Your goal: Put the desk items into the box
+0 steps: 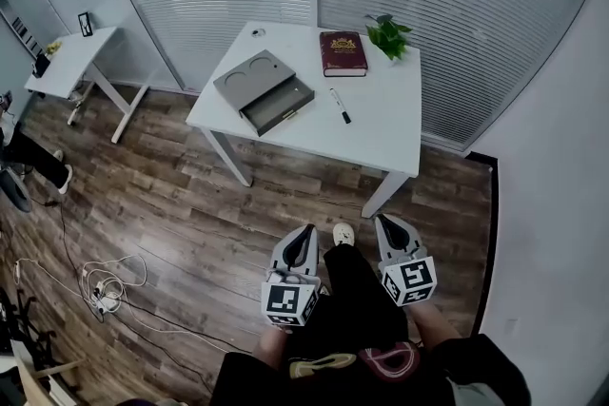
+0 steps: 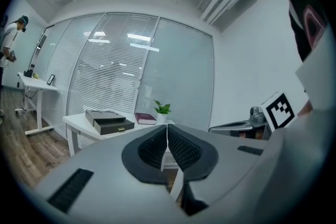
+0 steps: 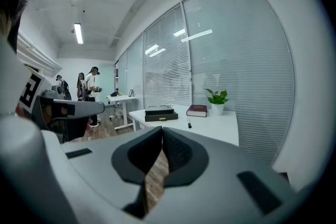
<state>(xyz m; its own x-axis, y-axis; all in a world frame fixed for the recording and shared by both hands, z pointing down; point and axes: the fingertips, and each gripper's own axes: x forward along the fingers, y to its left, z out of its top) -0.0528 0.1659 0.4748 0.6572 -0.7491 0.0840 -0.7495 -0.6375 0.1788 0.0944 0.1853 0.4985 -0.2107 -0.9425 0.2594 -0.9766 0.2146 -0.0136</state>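
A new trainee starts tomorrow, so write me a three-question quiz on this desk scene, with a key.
1. True or false: the grey box on the white table has its drawer open.
2. What lies beside the potted plant? A. a mug B. a dark red book C. scissors
3. What do the left claw and right claw hold?
Key: 1 true. 2 B. 3 nothing; both are shut and empty.
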